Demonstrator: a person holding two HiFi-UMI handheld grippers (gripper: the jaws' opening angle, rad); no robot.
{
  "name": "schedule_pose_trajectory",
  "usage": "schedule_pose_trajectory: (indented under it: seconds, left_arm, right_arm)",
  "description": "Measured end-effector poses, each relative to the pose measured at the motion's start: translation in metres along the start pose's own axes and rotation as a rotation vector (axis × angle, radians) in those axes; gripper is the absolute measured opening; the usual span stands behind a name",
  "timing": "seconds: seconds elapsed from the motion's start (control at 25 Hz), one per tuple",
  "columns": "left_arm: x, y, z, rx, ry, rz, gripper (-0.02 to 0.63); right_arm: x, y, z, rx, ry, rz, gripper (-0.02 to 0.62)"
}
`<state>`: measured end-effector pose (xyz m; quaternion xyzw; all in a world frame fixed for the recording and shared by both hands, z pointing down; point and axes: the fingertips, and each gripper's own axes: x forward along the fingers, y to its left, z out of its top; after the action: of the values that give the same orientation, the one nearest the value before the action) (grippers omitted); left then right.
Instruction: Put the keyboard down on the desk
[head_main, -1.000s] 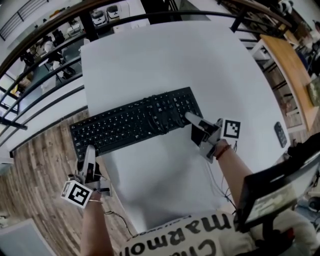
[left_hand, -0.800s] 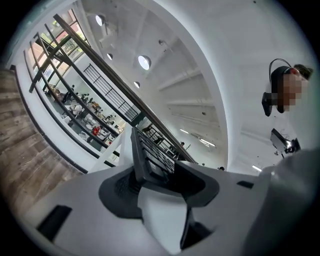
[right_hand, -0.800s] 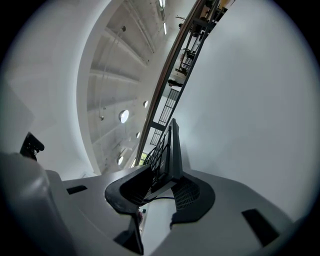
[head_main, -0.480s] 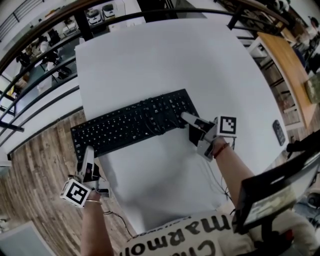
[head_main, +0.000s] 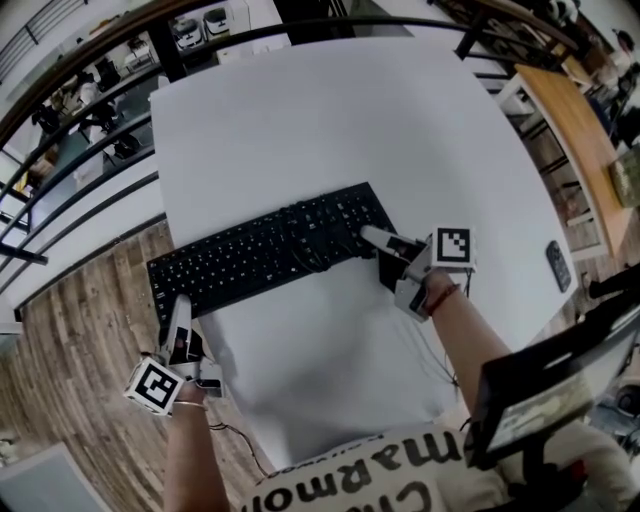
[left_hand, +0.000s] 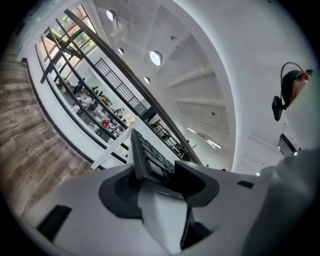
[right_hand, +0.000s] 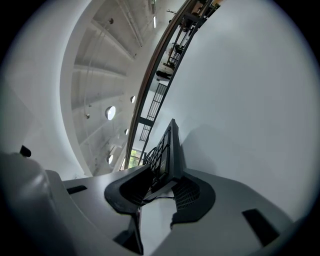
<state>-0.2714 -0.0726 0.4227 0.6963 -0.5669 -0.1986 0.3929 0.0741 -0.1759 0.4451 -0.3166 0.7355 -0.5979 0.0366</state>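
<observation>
The left claw (head_main: 179, 312) was clamped on the keyboard (head_main: 270, 250) at its left end, with the near edge seated between the jaws. The right claw (head_main: 372, 238) was clamped on the right end in the same way, with its jaws across the near edge. From both claws the keyboard extended away from the person, so each jaw pair held one short end of a single rigid body.

The long axis ran between the two claws, from lower left to upper right in the head view, skewed to the sides of the desk (head_main: 330, 120). The right end and the middle lay over the white top. The left end, with the left claw, projected past the desk's left side over the wooden floor (head_main: 80, 330).

Contact between keyboard and desk could not be confirmed. The set-down probably required a shift toward the right claw before lowering, both ends level.
</observation>
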Motion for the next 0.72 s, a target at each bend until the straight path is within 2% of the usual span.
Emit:
schedule_pose_trajectory:
  seconds: [0.44,0.72]
  left_arm:
    - [0.0004,0.0065,-0.0053,-0.056,0.021,0.033,0.187]
    - [-0.0002,0.0078,-0.0043,-0.054,0.034,0.043,0.187]
  right_arm:
    - [0.0025,-0.0027,-0.0003,0.050,0.022,-0.040,0.138]
    - [0.0040,-0.0007,0.0011,0.061,0.034,-0.045,0.138]
